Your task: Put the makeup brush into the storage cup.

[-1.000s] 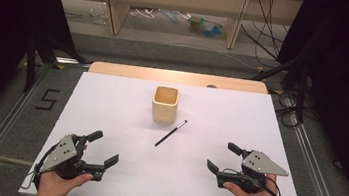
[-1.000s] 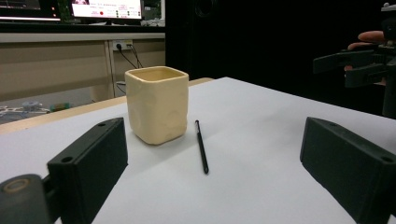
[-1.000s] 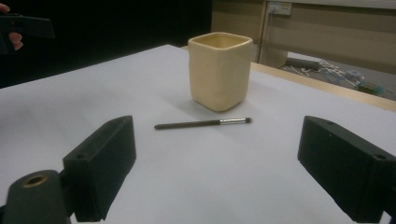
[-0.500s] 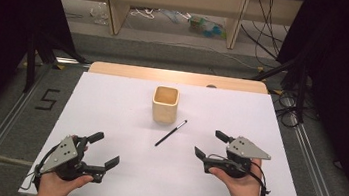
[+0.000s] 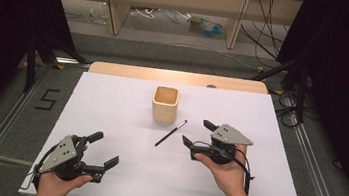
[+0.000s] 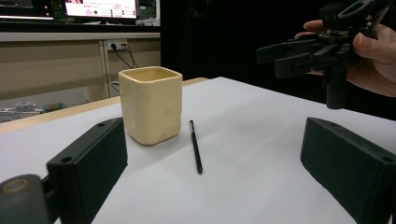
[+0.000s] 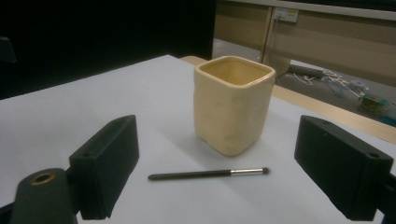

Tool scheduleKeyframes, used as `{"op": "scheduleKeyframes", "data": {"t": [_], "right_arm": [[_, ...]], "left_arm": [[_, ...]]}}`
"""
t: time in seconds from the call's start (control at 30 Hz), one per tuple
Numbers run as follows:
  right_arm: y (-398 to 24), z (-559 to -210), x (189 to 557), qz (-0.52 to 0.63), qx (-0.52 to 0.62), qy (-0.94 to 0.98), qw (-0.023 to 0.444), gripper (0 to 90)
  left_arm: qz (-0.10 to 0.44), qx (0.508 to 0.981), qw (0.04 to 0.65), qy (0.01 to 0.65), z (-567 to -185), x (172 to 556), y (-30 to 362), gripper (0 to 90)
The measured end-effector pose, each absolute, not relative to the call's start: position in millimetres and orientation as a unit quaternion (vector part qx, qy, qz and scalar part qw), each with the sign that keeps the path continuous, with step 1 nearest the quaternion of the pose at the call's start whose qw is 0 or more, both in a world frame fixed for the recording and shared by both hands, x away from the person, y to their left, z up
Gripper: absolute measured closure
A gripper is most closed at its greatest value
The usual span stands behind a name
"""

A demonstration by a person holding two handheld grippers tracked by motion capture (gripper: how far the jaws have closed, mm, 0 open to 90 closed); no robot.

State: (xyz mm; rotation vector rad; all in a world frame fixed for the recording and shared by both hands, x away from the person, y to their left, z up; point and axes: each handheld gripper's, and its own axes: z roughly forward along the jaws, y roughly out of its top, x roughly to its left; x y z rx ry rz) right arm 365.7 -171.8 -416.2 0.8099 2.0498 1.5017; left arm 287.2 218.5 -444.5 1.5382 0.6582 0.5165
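A cream square cup point(image 5: 165, 104) point(image 6: 150, 105) point(image 7: 233, 103) stands upright on the white table point(image 5: 111, 100), toward the back middle. A thin black brush with a silver ferrule point(image 5: 170, 133) point(image 6: 195, 146) point(image 7: 208, 174) lies flat just in front and right of the cup. My right gripper point(image 5: 197, 134) point(image 6: 285, 55) is lifted off the table, a little right of the brush, open and empty, aimed at cup and brush. My left gripper point(image 5: 103, 148) sits at the front left, open and empty, well away from both.
A wooden strip point(image 5: 177, 76) borders the table's far edge. Beyond it are shelf legs, cables and clutter on the floor point(image 5: 206, 29). Metal rails point(image 5: 2, 127) run along both sides, with a "5" marked at the left. Dark curtains flank the table.
My right gripper has moved forward and left from the front right corner toward the brush, rising off the table. The left gripper has barely moved. Cup and brush are unmoved.
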Motion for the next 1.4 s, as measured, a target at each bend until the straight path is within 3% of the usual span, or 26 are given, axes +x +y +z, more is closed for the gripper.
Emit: {"op": "scheduleKeyframes", "data": {"t": [1.4], "right_arm": [[-130.8, -410.3, 403.1, 0.534, 0.314, 0.749, 0.236, 15.6]], "left_arm": [[0.226, 0.681, 0.637, 0.282, -444.6, 287.6, 218.0, 6.8]]}}
